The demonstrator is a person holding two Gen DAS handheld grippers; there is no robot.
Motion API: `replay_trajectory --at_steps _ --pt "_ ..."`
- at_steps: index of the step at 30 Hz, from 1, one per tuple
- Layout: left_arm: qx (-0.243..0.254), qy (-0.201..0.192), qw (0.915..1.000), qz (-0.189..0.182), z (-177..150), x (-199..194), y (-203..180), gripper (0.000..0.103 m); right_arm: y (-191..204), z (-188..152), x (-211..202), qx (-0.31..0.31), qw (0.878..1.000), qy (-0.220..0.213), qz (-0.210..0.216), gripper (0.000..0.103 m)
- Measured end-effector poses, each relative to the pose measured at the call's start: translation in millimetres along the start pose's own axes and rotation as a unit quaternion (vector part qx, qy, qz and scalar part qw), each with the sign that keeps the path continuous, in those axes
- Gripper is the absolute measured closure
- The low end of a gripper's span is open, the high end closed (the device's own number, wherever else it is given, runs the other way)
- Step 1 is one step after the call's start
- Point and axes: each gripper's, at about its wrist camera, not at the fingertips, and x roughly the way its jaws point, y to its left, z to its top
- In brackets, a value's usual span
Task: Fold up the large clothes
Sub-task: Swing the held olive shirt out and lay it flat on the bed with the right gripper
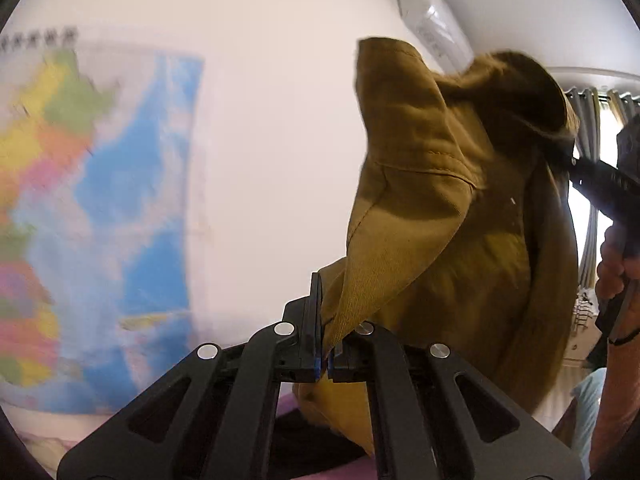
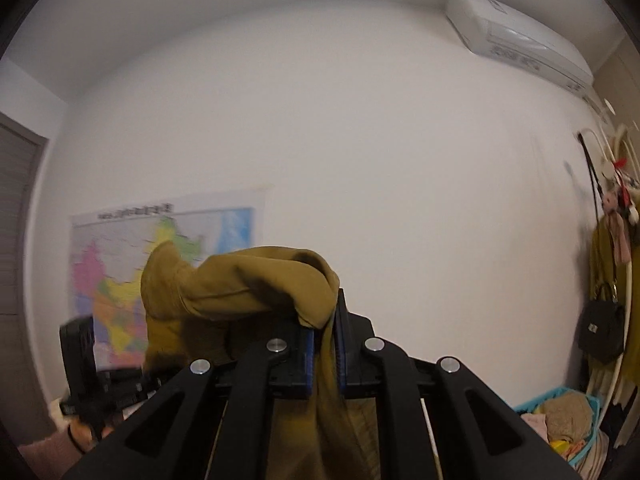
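Both claws are pinching the garment (image 1: 440,200), a mustard-brown piece held up in the air in front of the white wall (image 1: 280,120). The left gripper (image 1: 325,344) has its pads pressed together on a hemmed edge. The right gripper (image 2: 325,344) clamps a bunched fold that humps over to the left of its jaws.

To do this step well, I judge the two grips should be drawn apart, left and right, until the cloth hangs flat between them, with both held level so the top edge runs straight. The bunch at the right grip looks thick; a cleaner hold on a single edge or corner would give a truer fold.

Much is hidden. What kind of garment it is, and where its lower part hangs, cannot be made out; both views cut it off below. The surface to lay it on is barely seen. The map (image 2: 160,272) is blurred in the left view. Which part each claw holds is unclear.
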Motion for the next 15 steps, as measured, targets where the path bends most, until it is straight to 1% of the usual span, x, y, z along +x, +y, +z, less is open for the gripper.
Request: replay_trajectory --at_steps 2,3,4,5,6,7,8,9,10,11,13,14,15 --pt "0.01 -0.014 0.9998 0.009 8.1 -41.3 4.2 0.101 11.0 5.1 -19.5 0.003 0.999 -0.003 0.033 0.095" --pt "0.017 -0.022 0.9994 0.019 11.4 -66.9 8.7 0.101 17.3 6.1 -29.6 0.0 0.999 -0.003 0.047 0.095" --pt "0.024 -0.028 0.999 0.025 12.8 -81.1 9.4 0.101 26.8 6.5 -41.9 -0.005 0.998 -0.003 0.063 0.095" --pt "0.037 -0.036 0.9979 0.04 12.8 -104.1 8.8 0.101 33.3 5.9 -49.9 -0.009 0.997 -0.003 0.073 0.095" --pt "0.052 -0.039 0.9962 0.058 12.1 -123.7 6.2 0.101 41.5 5.5 -58.2 -0.008 0.996 -0.002 0.091 0.095" --pt "0.06 -0.042 0.9948 0.071 19.0 -147.0 -8.8 0.101 50.1 4.9 -70.3 -0.008 0.993 -0.002 0.115 0.095" --pt "0.064 -0.043 0.9935 0.084 20.9 -166.5 -13.9 0.101 57.1 4.1 -76.3 -0.011 0.992 -0.005 0.128 0.095" --pt "0.064 -0.04 0.9922 0.099 26.5 -183.8 -14.6 0.101 63.4 2.6 -85.8 -0.009 0.99 -0.01 0.141 0.095" --pt "0.062 -0.035 0.9905 0.118 26.4 -213.7 -20.1 0.101 69.5 2.2 -97.2 -0.003 0.987 -0.011 0.16 0.095" --pt "0.058 -0.031 0.9896 0.128 26.3 -233.9 -19.4 0.101 73.4 1.1 -103.9 0.0 0.984 -0.01 0.176 0.095" --pt "0.074 -0.025 0.985 0.154 23.7 -265.2 -28.6 0.101 86.9 -8.7 -113.9 -0.001 0.977 -0.008 0.213 0.095" --pt "0.081 -0.019 0.9821 0.169 21.2 -272.4 -33.5 0.101 94.7 -15.9 -112.9 -0.007 0.975 0.0 0.221 0.095" --pt "0.083 -0.007 0.9808 0.176 16.5 -279.2 -33.2 0.101 100.1 -24.0 -109.0 -0.009 0.973 0.009 0.229 0.095"
